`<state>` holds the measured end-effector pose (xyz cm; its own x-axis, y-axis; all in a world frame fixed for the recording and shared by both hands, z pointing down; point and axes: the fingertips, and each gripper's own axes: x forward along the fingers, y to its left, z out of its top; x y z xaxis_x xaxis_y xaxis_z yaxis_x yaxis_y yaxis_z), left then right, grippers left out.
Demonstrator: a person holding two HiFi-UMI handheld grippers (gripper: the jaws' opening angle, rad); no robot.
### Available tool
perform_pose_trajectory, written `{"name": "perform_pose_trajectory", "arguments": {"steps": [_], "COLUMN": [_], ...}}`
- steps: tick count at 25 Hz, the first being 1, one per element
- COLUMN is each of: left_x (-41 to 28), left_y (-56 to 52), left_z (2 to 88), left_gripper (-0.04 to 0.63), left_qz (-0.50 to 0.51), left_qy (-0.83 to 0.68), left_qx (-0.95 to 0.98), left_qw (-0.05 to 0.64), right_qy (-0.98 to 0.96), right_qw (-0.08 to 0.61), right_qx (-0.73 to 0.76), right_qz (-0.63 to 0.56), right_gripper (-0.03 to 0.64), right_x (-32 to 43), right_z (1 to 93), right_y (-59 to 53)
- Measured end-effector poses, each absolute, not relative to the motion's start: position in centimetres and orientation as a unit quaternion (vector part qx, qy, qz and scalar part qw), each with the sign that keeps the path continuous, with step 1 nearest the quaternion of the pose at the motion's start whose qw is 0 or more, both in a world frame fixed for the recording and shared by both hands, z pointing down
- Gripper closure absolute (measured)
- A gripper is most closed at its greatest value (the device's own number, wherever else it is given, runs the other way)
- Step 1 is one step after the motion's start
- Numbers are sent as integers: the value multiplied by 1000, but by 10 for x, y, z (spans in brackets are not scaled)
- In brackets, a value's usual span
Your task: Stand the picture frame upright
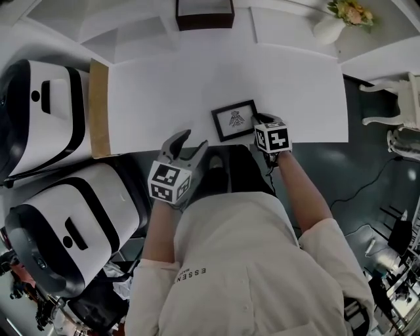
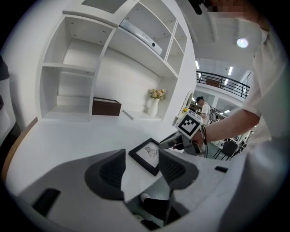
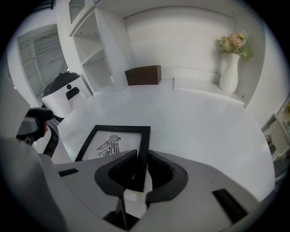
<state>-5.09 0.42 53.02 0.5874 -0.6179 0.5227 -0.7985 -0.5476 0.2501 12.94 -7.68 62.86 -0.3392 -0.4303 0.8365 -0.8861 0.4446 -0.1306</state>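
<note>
A small black picture frame (image 1: 235, 120) with a bird drawing lies on the white table (image 1: 157, 98), close to its front edge. My right gripper (image 1: 260, 121) is at the frame's right side. In the right gripper view its jaws are shut on the right bar of the picture frame (image 3: 111, 144), one pad on each face. My left gripper (image 1: 194, 140) hovers at the table's front edge, left of the frame and apart from it, open with nothing between its fingers. The left gripper view shows the picture frame (image 2: 147, 155) just beyond its jaws, with the right gripper (image 2: 174, 142) behind it.
A dark brown box (image 1: 204, 13) sits at the back of the table. A white vase of flowers (image 1: 331, 27) stands at the back right. Two large white machines (image 1: 46, 111) (image 1: 72, 223) stand left of the table, and a white chair (image 1: 400, 105) to the right.
</note>
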Motion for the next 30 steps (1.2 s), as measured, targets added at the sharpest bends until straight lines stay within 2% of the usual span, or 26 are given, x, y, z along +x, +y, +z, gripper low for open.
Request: {"name": "perform_pose_trajectory", "arguments": {"steps": [6,16,22,28,30], "left_x": [-53,-3,29,45,49], "left_y": [22,50,66,57,52], "left_z": [541,570,598,616,622], "left_gripper": [383,383,383,387,387], "left_qz": [184,173,146,-14,-53], "left_qy": [-408,-394,-386,-387,-383], "left_qx": [857,847,819,740,717], "left_qw": [253,312,399,551,581], "right_qy": [-755,-775,-789,-793,-794], "right_qw": [379,385,390,388,389], "right_qx": [440,405,386,380,378], "right_qz": [305,293,277,275,276], "right_gripper": [531,532,531,531,531], "right_x": [137,152,163,170,172], "right_z": [629,628,628,627,627], "right_y": [-57,-37,-32,-26,-24]}}
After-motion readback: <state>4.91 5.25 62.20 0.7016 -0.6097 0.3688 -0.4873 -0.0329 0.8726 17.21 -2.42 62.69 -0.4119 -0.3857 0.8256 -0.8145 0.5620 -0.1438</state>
